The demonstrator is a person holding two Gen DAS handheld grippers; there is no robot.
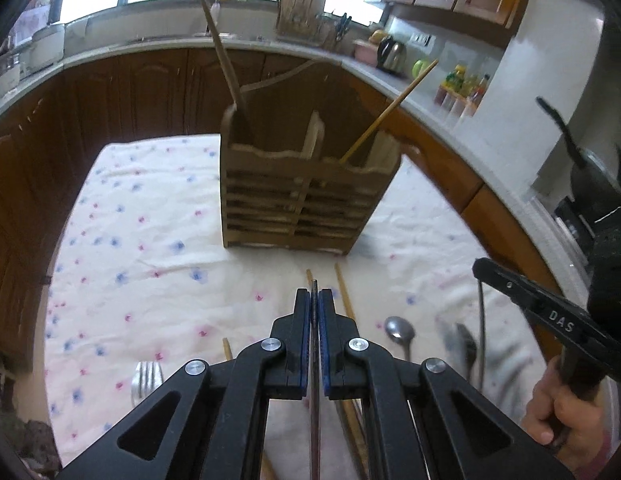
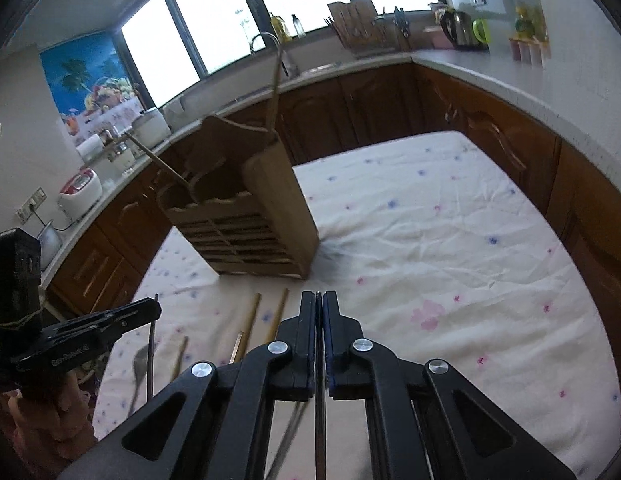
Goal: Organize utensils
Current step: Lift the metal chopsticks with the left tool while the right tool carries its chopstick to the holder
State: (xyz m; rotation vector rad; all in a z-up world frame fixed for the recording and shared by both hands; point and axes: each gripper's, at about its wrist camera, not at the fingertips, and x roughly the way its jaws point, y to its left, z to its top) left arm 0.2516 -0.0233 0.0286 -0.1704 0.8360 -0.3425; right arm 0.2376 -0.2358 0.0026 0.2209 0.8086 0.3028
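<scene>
A wooden slatted utensil holder (image 1: 302, 196) stands on the flowered tablecloth, with a wooden spoon handle (image 1: 226, 64) in its left compartment and a chopstick (image 1: 390, 112) in its right. It also shows in the right wrist view (image 2: 246, 216). My left gripper (image 1: 314, 300) is shut on a thin dark metal utensil handle (image 1: 314, 400), held above the cloth in front of the holder. My right gripper (image 2: 318, 300) is shut on a thin metal utensil handle (image 2: 319, 420). The right gripper also shows in the left wrist view (image 1: 480, 270), its utensil (image 1: 481, 336) hanging down.
On the cloth lie a fork (image 1: 146, 376), a spoon (image 1: 398, 332), another dark utensil (image 1: 462, 344) and several chopsticks (image 1: 344, 296) (image 2: 252, 320). Dark wooden cabinets (image 1: 130, 92) and a light countertop (image 2: 510, 84) ring the table. A kettle (image 1: 390, 54) stands on the counter.
</scene>
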